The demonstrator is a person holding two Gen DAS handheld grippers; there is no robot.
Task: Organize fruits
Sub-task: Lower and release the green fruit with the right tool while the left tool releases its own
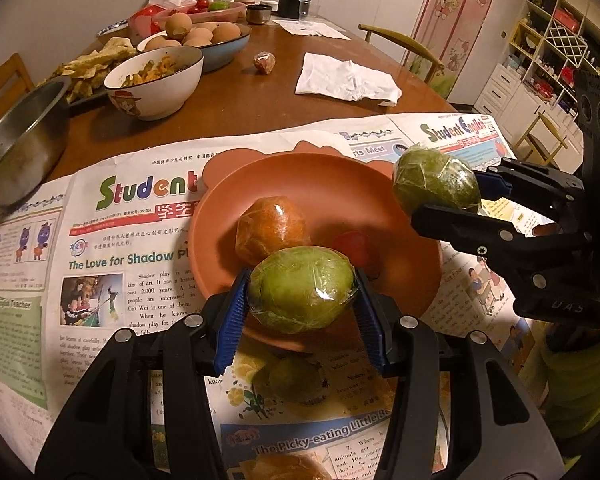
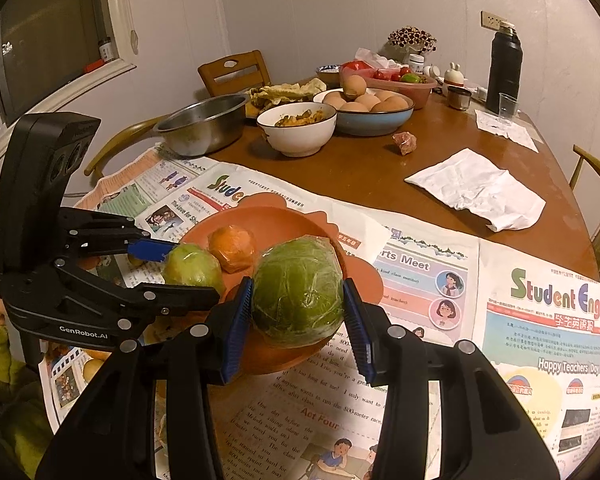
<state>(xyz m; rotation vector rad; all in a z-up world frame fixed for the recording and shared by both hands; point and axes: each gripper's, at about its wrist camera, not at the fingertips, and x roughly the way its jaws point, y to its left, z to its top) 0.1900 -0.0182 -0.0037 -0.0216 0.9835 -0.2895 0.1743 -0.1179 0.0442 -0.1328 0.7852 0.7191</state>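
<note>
The left claw point(image 1: 302, 304) is clamped on a light green wrapped fruit point(image 1: 302, 290), held over the near rim of the orange plate point(image 1: 300, 184). To its right, the right claw point(image 2: 298, 320) is clamped on a darker green wrapped fruit point(image 2: 298, 292), held above the plate's right edge.

Both fruits are sealed in slick plastic film, so either could slide out from between the blue pads if the squeeze eases too high up, and then roll off the shallow plate onto the newspaper point(image 1: 148, 256). The two claws also sit near each other over one small plate; lowering together risks a knock, or a shove to the orange wrapped fruit point(image 1: 270, 228) already lying there.

Count: two green wrapped fruits held, one orange wrapped fruit on the plate, one small red item point(image 1: 354, 246) beside it, one plate. Another greenish fruit point(image 1: 296, 378) lies on the newspaper under the left claw.
</note>
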